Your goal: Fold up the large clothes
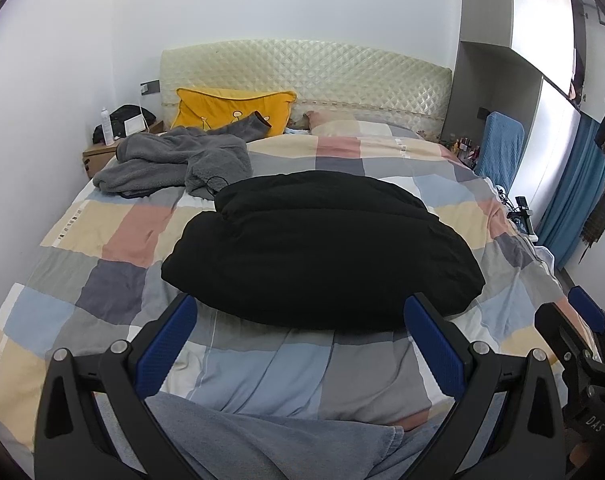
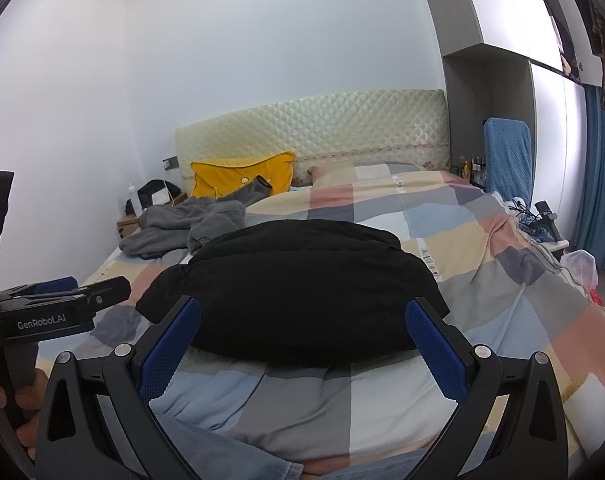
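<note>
- Hovering low over the foot of the bed, the left hand-held gripper has its blue pads spread wide apart, gripping nothing.
- Black garment, bulky and already bundled into a rounded, folded mass, lies in the middle of the checked quilt, just beyond the fingertips.
- Over on the right wrist view, the right hand-held gripper is splayed just as wide, released, with the black garment sitting just past its pads and framed between them.
- Neither gripper is touching the cloth; both hang just short of its near edge.
- Left gripper shows up again at the left edge of the right wrist view, a hand wrapped round its handle.
- Grey fleece garment lies crumpled at the far left of the bed, well apart from the black one, one sleeve lying across a yellow pillow.
- Quilted cream headboard stands against the white wall behind.
- Bedside cabinet at far left carries a white bottle and a dark bag.
- Blue towel is draped upright by the wardrobe on the right.
- Blue-grey fabric, seemingly the person's trousers, fills the bottom of the left wrist view.
</note>
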